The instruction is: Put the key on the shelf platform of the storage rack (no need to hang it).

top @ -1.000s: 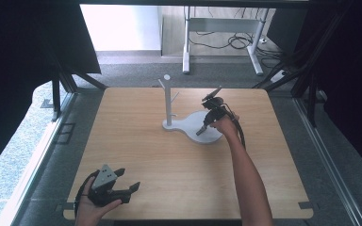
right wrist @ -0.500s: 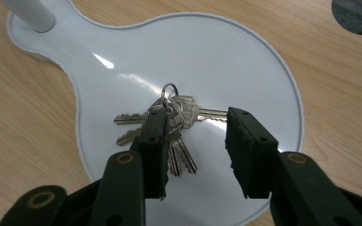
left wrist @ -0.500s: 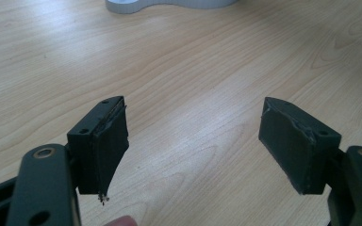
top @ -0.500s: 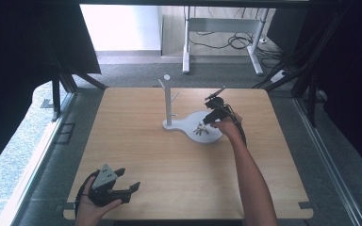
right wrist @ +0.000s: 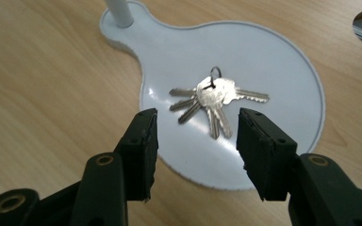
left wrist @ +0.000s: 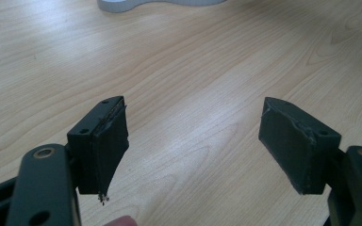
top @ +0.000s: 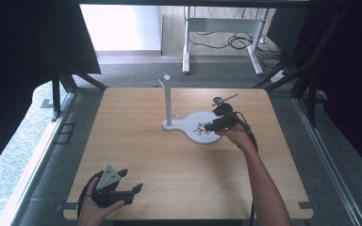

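Right hand-held gripper (top: 206, 127) has drawn back from the bunch of keys (top: 199, 129) since a second ago, toward 4 o'clock of the white stand base (top: 206, 139), and its jaws have just been opening; earlier they were closed down at the base. Now they stand apart with nothing between them. In the right gripper view (right wrist: 195, 141) the two black pads hover just short of the keys (right wrist: 212, 100), which lie fanned flat on the round part of the base (right wrist: 273, 70), a small ring at their 12 o'clock end and the blades spread toward 3, 6 and 9 o'clock. Keys and pads are apart, not touching.

Stand: a white post with short pegs (top: 168, 99) rises from the narrow end of the base, at 10 o'clock from the keys. The whole stand sits at about 1 o'clock from the centre of the wooden bench (top: 136, 141).

Left hand-held gripper (top: 134, 190) is unchanged from the earlier frames, resting in the person's hand at the near edge of the bench, about 7 o'clock. In the left gripper view (left wrist: 193, 141) its jaws are wide apart over bare wood (left wrist: 193, 70), holding nothing. The two grippers are well apart.
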Demonstrator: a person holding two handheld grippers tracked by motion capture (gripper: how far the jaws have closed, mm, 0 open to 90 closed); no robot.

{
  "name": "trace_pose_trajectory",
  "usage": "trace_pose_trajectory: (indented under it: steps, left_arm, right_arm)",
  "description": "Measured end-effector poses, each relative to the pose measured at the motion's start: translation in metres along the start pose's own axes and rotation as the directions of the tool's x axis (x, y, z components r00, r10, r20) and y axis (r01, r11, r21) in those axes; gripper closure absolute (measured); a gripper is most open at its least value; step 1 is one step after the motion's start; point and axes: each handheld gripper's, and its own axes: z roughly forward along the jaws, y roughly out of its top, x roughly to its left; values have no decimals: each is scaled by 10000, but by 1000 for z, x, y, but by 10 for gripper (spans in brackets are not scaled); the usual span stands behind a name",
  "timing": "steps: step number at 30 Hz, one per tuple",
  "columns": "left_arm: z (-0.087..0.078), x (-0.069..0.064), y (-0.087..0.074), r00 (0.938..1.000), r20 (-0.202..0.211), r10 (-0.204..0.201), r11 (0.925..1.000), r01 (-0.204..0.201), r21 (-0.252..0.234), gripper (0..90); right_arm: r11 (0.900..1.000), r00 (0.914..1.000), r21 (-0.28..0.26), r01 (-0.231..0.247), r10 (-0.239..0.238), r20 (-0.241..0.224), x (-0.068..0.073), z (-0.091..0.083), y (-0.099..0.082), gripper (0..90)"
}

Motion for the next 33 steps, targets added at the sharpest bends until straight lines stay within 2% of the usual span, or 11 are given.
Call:
trace_pose_trajectory:
  steps: [4, 8, 10, 12, 16, 20, 23, 29, 30, 31, 33]
  left_arm:
    - [0, 0, 0, 10000, -4, -10, 10000, 10, 9, 247]
    - [1, 0, 0, 10000, -19, -17, 10000, 17, 38, 247]
    - [2, 0, 0, 10000, -5, -17, 10000, 17, 51, 247]
    - [2, 0, 0, 10000, -5, 19, 10000, -19, 71, 247]
    - [4, -1, -1, 10000, 3, 51, 9999, -51, 134, 247]
    - [5, -2, -1, 10000, 12, 77, 9998, -77, 176, 247]
    - [6, -3, -1, 10000, 9, 95, 9997, -95, 203, 246]
    - [6, -3, -1, 9999, -20, 106, 9997, -105, 219, 247]
    - [7, -4, -1, 9999, -17, 104, 9997, -103, 229, 247]
    - [7, -4, -1, 9999, -20, 106, 9997, -106, 240, 247]
    - [9, -5, -1, 9999, -18, 141, 9995, -140, 293, 247]
  right_arm:
    - [9998, 9997, -95, 192, -193, -171, 2, -15, -23, 487]
    - [9995, 9994, -167, 286, -289, -206, 4, -24, -36, 487]
    - [9985, 9991, -435, 347, -357, -242, 6, -32, -51, 487]
    - [9983, 9991, -485, 329, -341, -252, 7, -34, -54, 487]
    - [9964, 9988, -742, 418, -437, -241, 12, -43, -79, 486]
    - [9952, 9983, -852, 486, -511, -272, 16, -47, -93, 485]
    - [9946, 9981, -886, 533, -558, -262, 20, -50, -115, 481]
    - [9944, 9989, -975, 409, -431, -203, 20, -52, -144, 481]
    - [9941, 9995, -1066, 222, -246, -207, 18, -53, -156, 481]
    - [9941, 9995, -1066, 222, -246, -207, 18, -53, -156, 481]
    - [9931, 9996, -1172, -1, -33, -288, 15, -51, -172, 485]
